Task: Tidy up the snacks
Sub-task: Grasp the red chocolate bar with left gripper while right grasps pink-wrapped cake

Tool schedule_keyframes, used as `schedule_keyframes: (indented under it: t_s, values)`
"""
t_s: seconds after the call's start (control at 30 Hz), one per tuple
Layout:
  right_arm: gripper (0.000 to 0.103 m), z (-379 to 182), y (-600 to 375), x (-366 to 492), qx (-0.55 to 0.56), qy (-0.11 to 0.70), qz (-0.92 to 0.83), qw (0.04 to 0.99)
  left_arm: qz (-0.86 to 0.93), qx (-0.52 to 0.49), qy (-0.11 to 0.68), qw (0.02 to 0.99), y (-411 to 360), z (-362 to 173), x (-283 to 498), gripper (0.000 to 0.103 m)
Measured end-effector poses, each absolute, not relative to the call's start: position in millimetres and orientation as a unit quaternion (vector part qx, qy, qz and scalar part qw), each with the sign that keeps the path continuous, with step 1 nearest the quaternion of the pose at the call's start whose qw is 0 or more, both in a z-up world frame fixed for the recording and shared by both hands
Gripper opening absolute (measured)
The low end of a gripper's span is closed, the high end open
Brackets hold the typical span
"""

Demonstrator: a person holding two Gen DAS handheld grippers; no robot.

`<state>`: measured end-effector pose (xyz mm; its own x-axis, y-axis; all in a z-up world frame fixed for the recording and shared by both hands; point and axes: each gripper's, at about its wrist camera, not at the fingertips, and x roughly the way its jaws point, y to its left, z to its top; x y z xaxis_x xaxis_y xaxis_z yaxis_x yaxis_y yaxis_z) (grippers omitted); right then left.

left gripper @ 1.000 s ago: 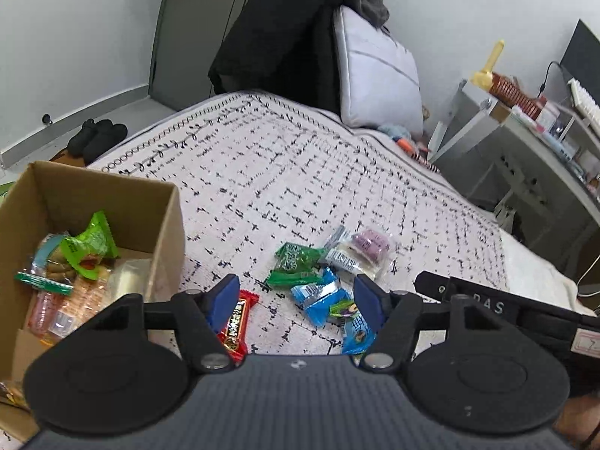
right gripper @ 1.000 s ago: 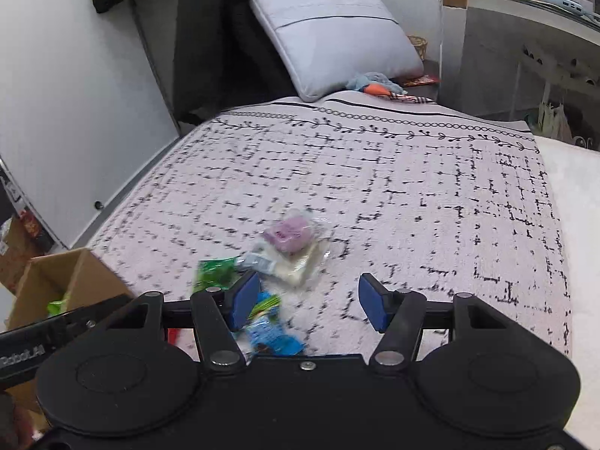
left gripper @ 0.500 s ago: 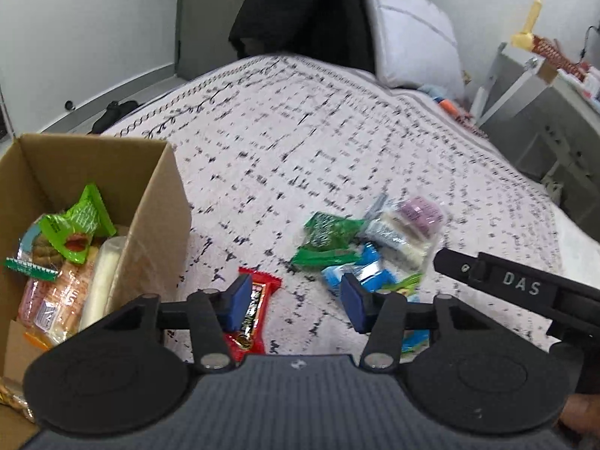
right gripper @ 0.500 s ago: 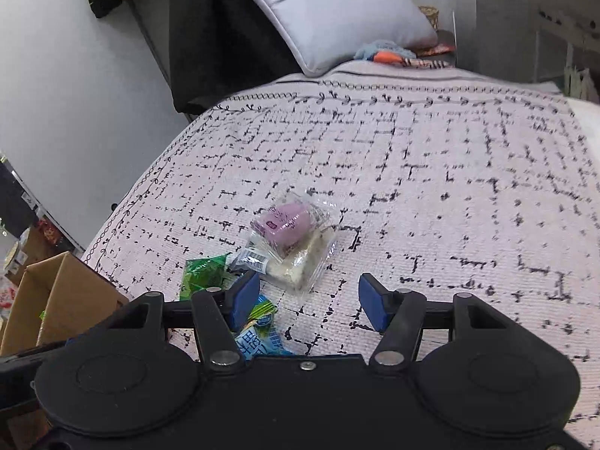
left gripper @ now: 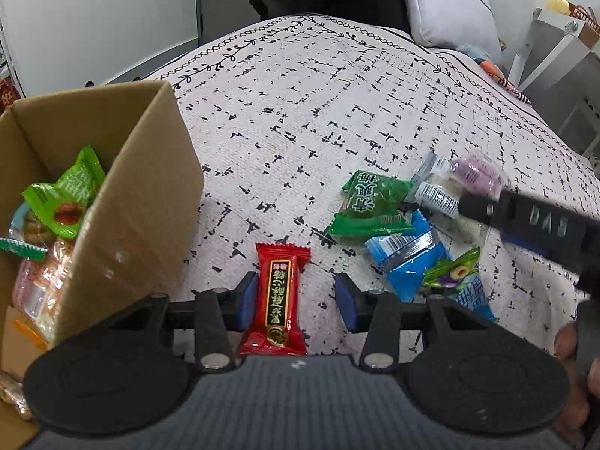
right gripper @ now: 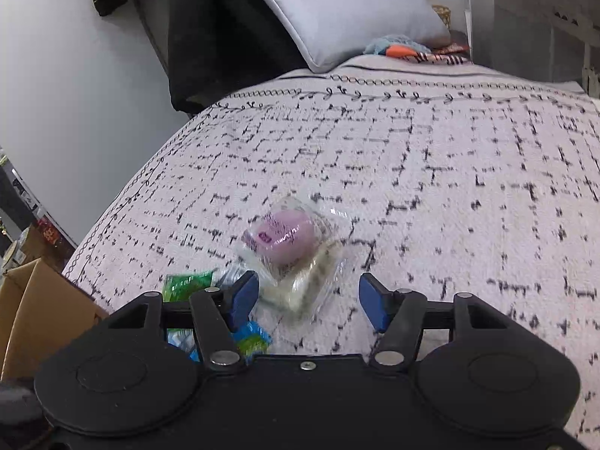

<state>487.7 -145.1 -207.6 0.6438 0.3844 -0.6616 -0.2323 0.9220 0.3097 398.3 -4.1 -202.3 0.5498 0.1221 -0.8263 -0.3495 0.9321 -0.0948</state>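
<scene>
A red snack bar [left gripper: 278, 298] lies on the patterned bedspread [left gripper: 337, 112], between the blue pads of my open left gripper [left gripper: 296, 300]; its left pad is at the wrapper's edge. At the left stands a cardboard box [left gripper: 123, 202] with several snacks inside, a green packet [left gripper: 67, 195] on top. A pile of snacks lies to the right: a green packet [left gripper: 369, 202], a blue packet [left gripper: 408, 255] and a clear pack with a purple cake [left gripper: 474, 176]. In the right wrist view that clear pack [right gripper: 296, 247] lies just ahead of my open right gripper [right gripper: 309, 300].
A grey pillow [right gripper: 345, 11] and dark clothing [right gripper: 210, 37] stand at the head of the bed. A white desk [left gripper: 562, 48] is at the far right. The right gripper's black body [left gripper: 536, 225] reaches over the snack pile. The box corner [right gripper: 41, 311] shows at left.
My left gripper has come down and forward, so the red bar now lies between its pads. My right gripper has closed in on the clear pack with the purple cake.
</scene>
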Motion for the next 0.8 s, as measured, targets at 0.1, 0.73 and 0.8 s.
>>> schedule_keyframes:
  t_s: [0.1, 0.73, 0.8]
  values:
    - [0.062, -205, -143, 492, 0.099, 0.374, 0.172, 0.906, 0.134, -0.131, 0.455, 0.871, -2, -201, 398, 0.029]
    - [0.080, -199, -134, 522, 0.090, 0.355, 0.140, 0.920, 0.110, -0.163, 0.449, 0.872, 1, -193, 383, 0.019]
    - [0.076, -202, -133, 528, 0.089, 0.360, 0.133, 0.919, 0.109, -0.166, 0.449, 0.871, 1, -193, 384, 0.019]
